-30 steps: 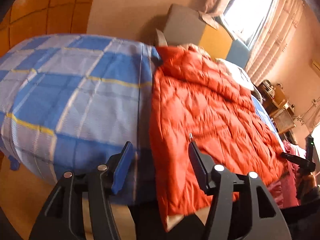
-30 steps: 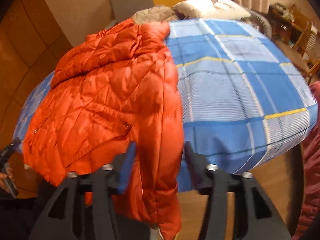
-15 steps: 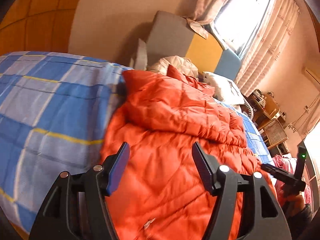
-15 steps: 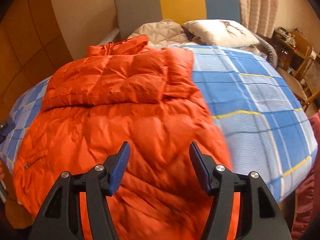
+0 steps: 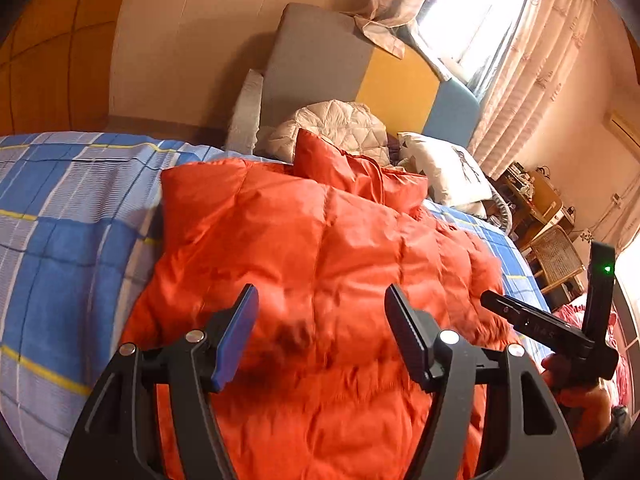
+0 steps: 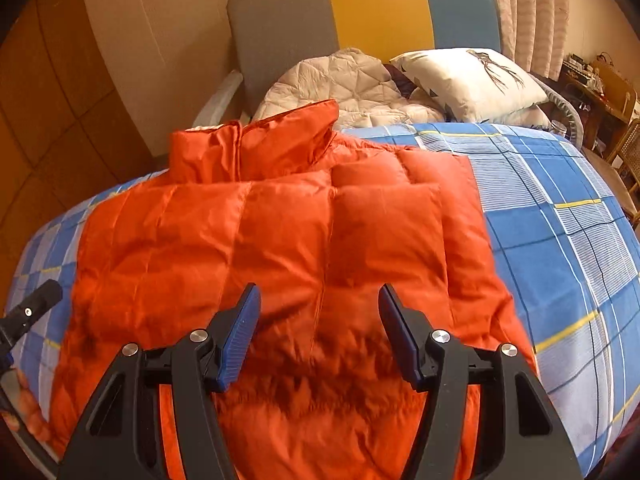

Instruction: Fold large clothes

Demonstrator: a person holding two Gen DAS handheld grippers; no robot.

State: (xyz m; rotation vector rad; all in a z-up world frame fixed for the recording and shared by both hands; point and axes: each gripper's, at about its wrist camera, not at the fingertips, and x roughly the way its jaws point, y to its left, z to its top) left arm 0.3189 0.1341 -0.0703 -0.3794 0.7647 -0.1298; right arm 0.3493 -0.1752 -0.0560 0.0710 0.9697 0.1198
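An orange quilted down jacket (image 5: 320, 248) lies spread on a bed with a blue checked cover (image 5: 72, 240), collar toward the headboard. It also shows in the right wrist view (image 6: 280, 232), with a sleeve folded across its upper part. My left gripper (image 5: 320, 320) is open and empty just above the jacket's lower part. My right gripper (image 6: 320, 320) is open and empty above the jacket's lower middle. The right gripper also shows at the right in the left wrist view (image 5: 540, 320). The jacket's hem is hidden below both grippers.
A beige quilted garment (image 6: 344, 84) and a white pillow (image 6: 472, 80) lie at the head of the bed by a grey, yellow and blue headboard (image 6: 360, 16). A wooden desk and wicker chair (image 5: 556, 256) stand to the right. The wall is on the left.
Both grippers have moved up from the bed's foot edge to over the jacket's lower part and tilted toward the headboard. Both stayed open. The jacket now lies flatter on the bed.
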